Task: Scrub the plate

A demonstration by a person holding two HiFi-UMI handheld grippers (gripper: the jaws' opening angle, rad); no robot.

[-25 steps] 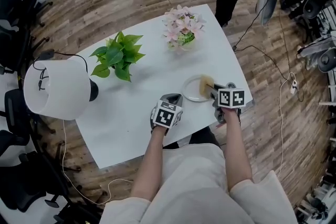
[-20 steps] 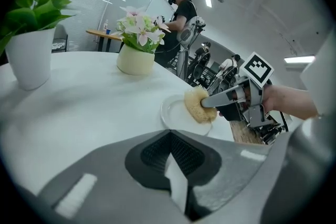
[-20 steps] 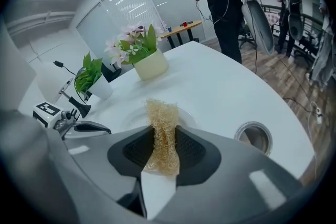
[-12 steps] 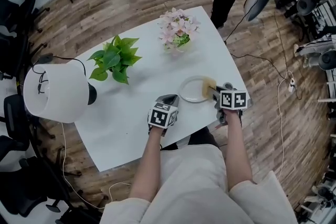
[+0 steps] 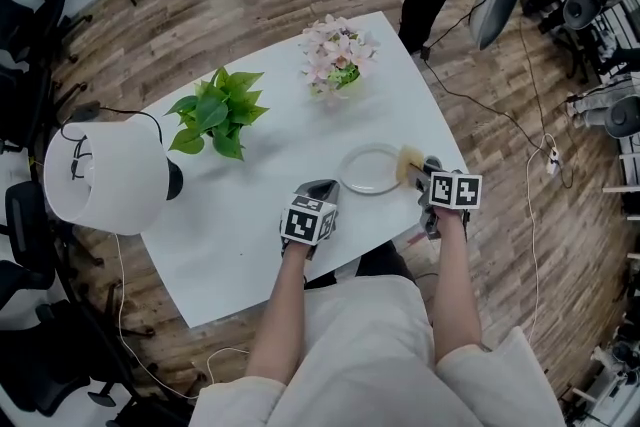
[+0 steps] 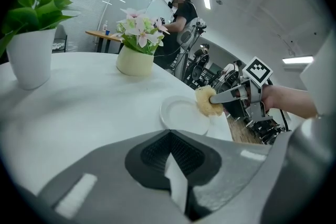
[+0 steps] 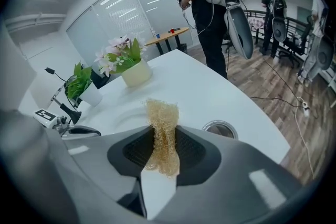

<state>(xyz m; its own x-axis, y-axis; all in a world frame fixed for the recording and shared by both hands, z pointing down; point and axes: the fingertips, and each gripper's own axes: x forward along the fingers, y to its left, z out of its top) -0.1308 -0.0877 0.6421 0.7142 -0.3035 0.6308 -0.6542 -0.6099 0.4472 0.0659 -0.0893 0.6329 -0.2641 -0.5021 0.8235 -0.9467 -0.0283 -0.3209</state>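
Two grippers, one plate.
Left gripper (image 5: 322,187): jaws together, empty, just near-left of the plate (image 5: 368,169), not touching it.
Right gripper (image 5: 424,171): clamped on loofah scrubber (image 5: 409,162), at the plate's right rim.
Plate: flat on white worktop (image 5: 250,205), unheld.
Risk: scrubbing strokes would likely slide the unsteadied plate; the loosely pinched loofah could slip out.

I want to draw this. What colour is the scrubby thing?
Pale yellow-tan scrubber, clearest in the right gripper view.
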